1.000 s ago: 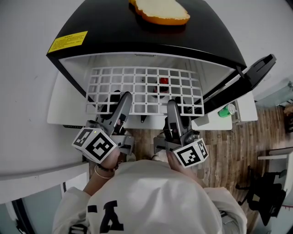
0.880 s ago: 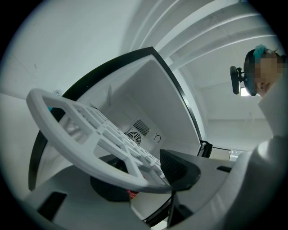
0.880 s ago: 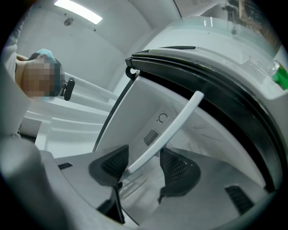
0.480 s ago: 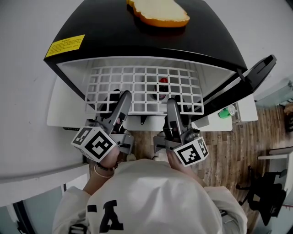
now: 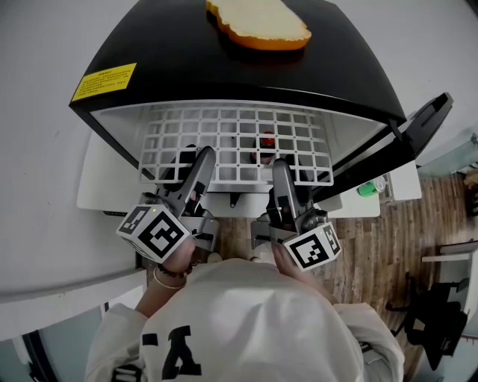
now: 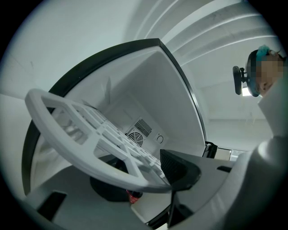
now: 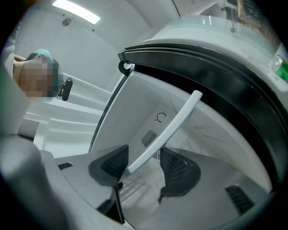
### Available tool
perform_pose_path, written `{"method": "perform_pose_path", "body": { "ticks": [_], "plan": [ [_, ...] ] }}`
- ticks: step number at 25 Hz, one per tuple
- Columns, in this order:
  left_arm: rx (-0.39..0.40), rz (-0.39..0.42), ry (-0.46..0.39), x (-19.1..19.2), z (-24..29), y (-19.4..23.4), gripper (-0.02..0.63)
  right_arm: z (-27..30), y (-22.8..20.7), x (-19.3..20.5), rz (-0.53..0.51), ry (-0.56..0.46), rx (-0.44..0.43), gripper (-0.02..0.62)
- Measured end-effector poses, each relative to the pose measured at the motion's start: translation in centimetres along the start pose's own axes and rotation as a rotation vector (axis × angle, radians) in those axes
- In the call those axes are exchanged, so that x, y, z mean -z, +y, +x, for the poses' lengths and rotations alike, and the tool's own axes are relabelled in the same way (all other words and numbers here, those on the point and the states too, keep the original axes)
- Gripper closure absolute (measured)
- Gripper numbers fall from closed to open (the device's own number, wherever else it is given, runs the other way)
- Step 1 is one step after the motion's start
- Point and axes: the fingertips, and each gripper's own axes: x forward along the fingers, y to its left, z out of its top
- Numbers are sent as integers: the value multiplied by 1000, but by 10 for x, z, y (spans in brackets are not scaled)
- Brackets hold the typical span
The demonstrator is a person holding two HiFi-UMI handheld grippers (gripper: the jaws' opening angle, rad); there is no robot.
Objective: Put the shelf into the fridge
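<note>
**A:** What has shifted?

**B:** The shelf [image 5: 237,145] has slid slightly deeper under the black top of the fridge [image 5: 224,67]. Most of its grid sits inside, mid-frame.

**A:** And the grippers?

**B:** The left gripper [image 5: 200,160] straddles the front rim with its jaws apart, not clamped. The right gripper [image 5: 280,173] does likewise, with the rim against one pad and a gap at the other.

**A:** Which step?

**B:** Seating it, I'd judge. Next it needs an even, level push from both sides so it doesn't jam askew.

**A:** Surroundings?

**B:** There's a white ledge [image 5: 93,183] at left, a bread slice [image 5: 258,22] on top, an open door [image 5: 418,127] at right, and wooden floor [image 5: 373,254] and a black chair [image 5: 429,313] lower right.
</note>
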Motion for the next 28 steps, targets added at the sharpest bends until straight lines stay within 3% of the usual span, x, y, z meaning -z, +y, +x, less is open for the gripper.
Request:
{"method": "perform_pose_path", "body": {
  "ticks": [28],
  "plan": [
    [15, -12, -4, -8, 25, 12, 413, 25, -13, -1, 4, -12, -8, 368]
  ]
}}
